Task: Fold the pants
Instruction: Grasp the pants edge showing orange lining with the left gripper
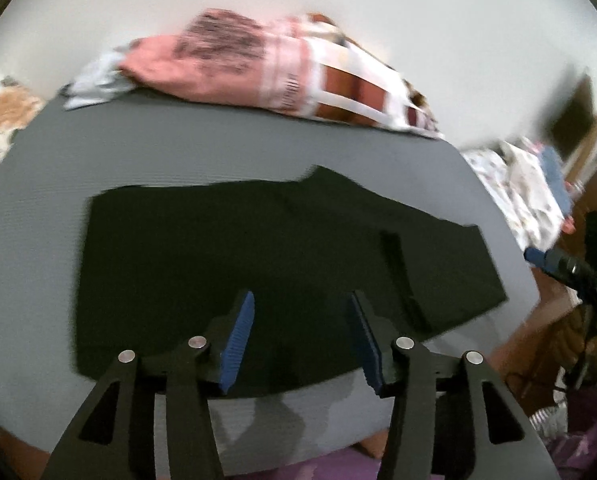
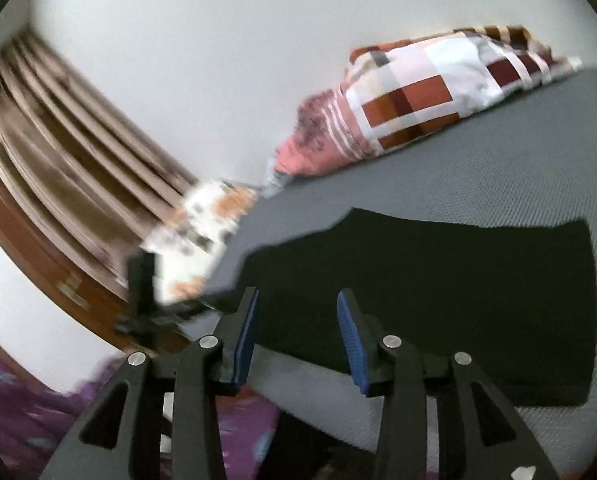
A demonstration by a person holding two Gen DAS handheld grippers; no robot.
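Left wrist view: the left tongs (image 1: 302,336) fill the lower middle of the frame, their blue pads apart with nothing between them, held above the dark pants (image 1: 282,264). The pants lie flat and folded on the grey bed (image 1: 146,148), a broad dark slab across the frame's centre; its long axis runs left to right, with the right end slanting down toward the lower right. At the upper centre a pink pillow (image 1: 218,60) leans beside a checked pillow (image 1: 358,92) at the bed's far edge. Right wrist view: curtains (image 2: 70,160) hang at the upper left; the right tongs (image 2: 296,338) stand in the lower middle, pads apart and empty, over the near left edge of the pants, which stretch toward the right edge of the frame. No container shows in either view.
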